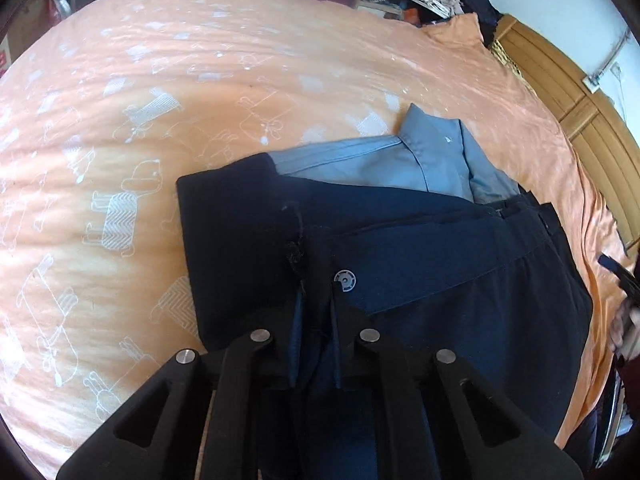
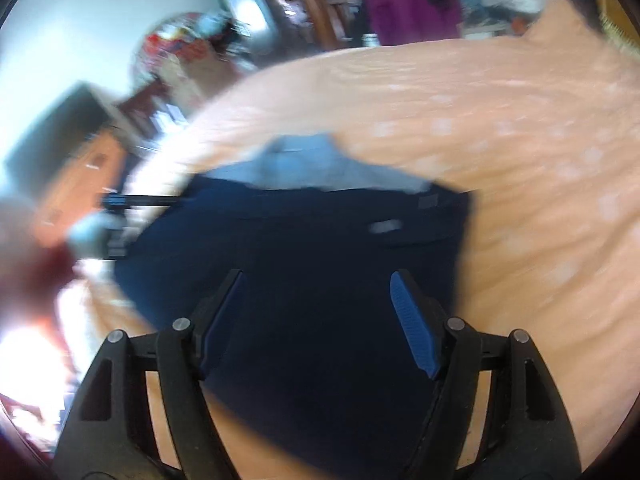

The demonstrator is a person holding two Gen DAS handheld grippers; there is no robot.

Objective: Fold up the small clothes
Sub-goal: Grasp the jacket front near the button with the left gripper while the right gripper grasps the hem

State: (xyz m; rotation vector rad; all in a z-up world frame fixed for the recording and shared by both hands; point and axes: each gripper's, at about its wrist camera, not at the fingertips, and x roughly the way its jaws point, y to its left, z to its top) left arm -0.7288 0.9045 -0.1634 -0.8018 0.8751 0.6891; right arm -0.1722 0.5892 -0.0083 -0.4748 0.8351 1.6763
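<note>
Item: folded dark navy trousers (image 1: 420, 248) with a round metal snap (image 1: 345, 281), lying on an orange bed sheet printed with white dogs (image 1: 160, 128), partly over a folded grey-blue collared shirt (image 1: 400, 160). Left hand-held gripper (image 1: 316, 304): fingers pressed together, pinching the trouser waistband beside the snap. Right hand-held gripper (image 2: 316, 280): blue-padded fingers spread wide above the trousers, view blurred.

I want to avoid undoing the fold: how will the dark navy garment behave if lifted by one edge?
The dark navy garment will probably droop and unfold; it already creases softly. Its metal snap may weigh that flap. The left gripper pinches only a small bit.
</note>
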